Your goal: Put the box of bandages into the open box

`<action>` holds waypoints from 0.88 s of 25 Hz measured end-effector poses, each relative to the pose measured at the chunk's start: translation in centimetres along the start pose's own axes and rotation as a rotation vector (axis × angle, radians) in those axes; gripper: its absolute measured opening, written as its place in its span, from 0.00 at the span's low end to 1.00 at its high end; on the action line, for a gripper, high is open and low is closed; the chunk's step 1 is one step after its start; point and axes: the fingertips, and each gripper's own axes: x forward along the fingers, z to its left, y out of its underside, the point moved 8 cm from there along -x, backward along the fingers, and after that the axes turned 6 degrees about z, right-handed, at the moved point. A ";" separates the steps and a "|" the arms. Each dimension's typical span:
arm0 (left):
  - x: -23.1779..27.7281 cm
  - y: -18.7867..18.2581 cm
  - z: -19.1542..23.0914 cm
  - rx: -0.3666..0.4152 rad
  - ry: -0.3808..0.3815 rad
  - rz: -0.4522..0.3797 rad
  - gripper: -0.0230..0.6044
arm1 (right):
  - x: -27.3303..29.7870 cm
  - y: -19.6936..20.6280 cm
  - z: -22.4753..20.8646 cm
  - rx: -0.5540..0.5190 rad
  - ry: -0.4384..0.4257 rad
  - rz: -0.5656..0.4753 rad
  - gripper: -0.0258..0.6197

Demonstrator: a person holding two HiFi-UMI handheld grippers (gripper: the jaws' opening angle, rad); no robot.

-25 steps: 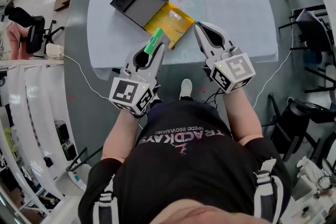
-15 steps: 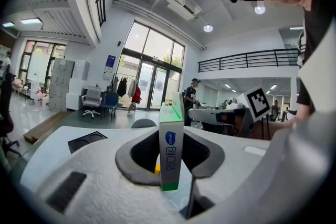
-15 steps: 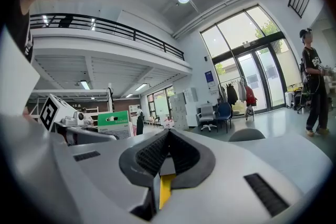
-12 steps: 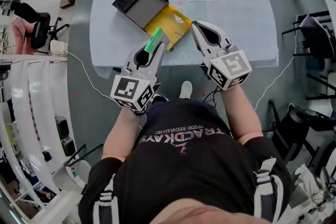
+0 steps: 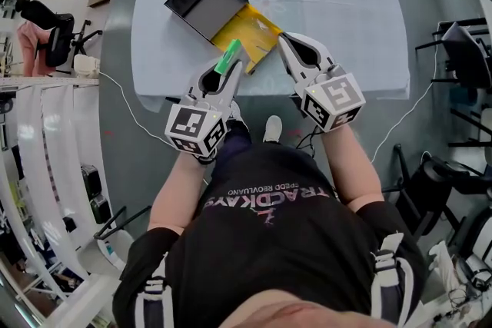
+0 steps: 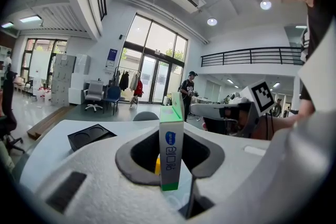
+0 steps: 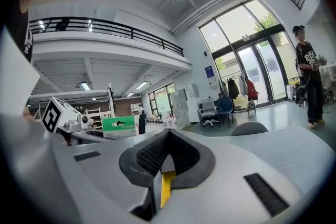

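A narrow white and green bandage box stands upright between the jaws of my left gripper, which is shut on it. It hangs over the near table edge, just in front of the open box, whose inside is yellow. The open box's black lid lies flat behind it and also shows in the left gripper view. My right gripper is shut and empty at the open box's right corner. In the right gripper view its tips meet, and the bandage box appears to the left.
The pale table stretches away to the right of the open box. A cable trails on the floor at the left. Office chairs stand around the table, and a person stands far off by the windows.
Both grippers have edged slightly forward toward the open box. The left grip on the bandage box is unchanged.
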 end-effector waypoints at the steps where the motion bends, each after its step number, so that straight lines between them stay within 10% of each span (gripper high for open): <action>1: 0.3 0.0 0.3 0.000 0.005 0.005 0.20 | 0.2 0.1 -0.1 0.003 0.004 0.001 0.06; 22: 9.3 2.8 7.6 -0.034 0.177 0.199 0.20 | 6.2 2.5 -3.9 0.102 0.164 0.103 0.06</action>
